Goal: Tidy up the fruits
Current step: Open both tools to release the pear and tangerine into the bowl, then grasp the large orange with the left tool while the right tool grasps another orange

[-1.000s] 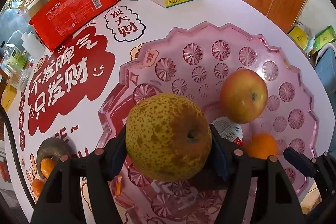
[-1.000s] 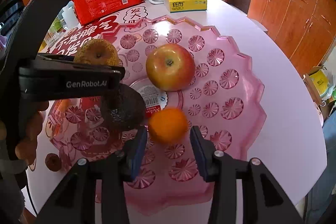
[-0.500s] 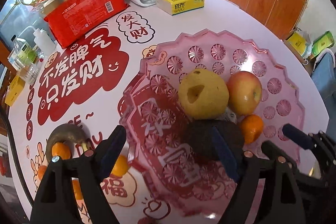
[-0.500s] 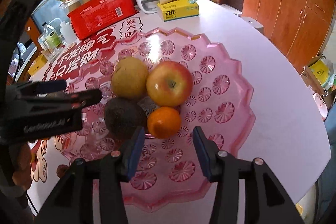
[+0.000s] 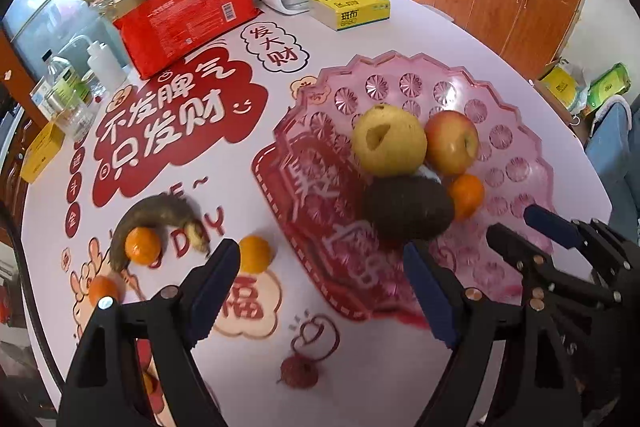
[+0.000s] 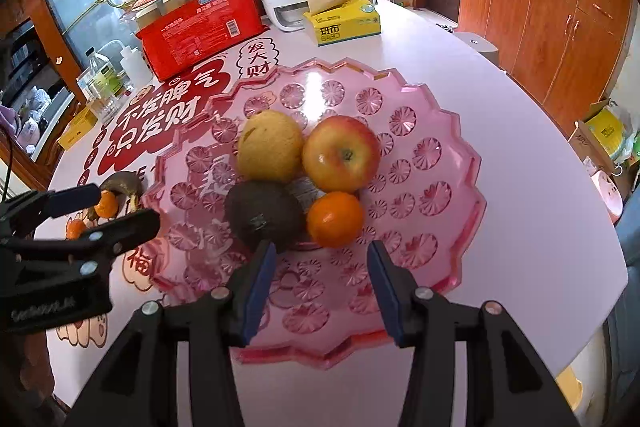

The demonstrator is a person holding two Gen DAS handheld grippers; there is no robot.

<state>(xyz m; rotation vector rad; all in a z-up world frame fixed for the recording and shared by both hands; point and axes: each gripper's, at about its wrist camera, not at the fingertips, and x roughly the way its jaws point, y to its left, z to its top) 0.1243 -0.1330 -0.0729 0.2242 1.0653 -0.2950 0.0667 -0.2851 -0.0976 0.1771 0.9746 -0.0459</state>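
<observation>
Both the left gripper (image 5: pixel 320 291) and right gripper (image 6: pixel 322 285) hang released and empty; four fruits fill the scalloped pink glass tray (image 6: pixel 440 163), while small orange tangerines (image 5: pixel 254 253) await collection near the table's left edge.

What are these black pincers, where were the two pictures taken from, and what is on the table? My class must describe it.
Each pincer is a hand-held tool with a camera looking along its fingers. One picture comes from the left tool, the other from the right tool. Both are open and hold nothing. On the table, a pink tray holds a pear, apple, avocado and tangerine. Beside it lie a banana, more tangerines and a lychee.
</observation>
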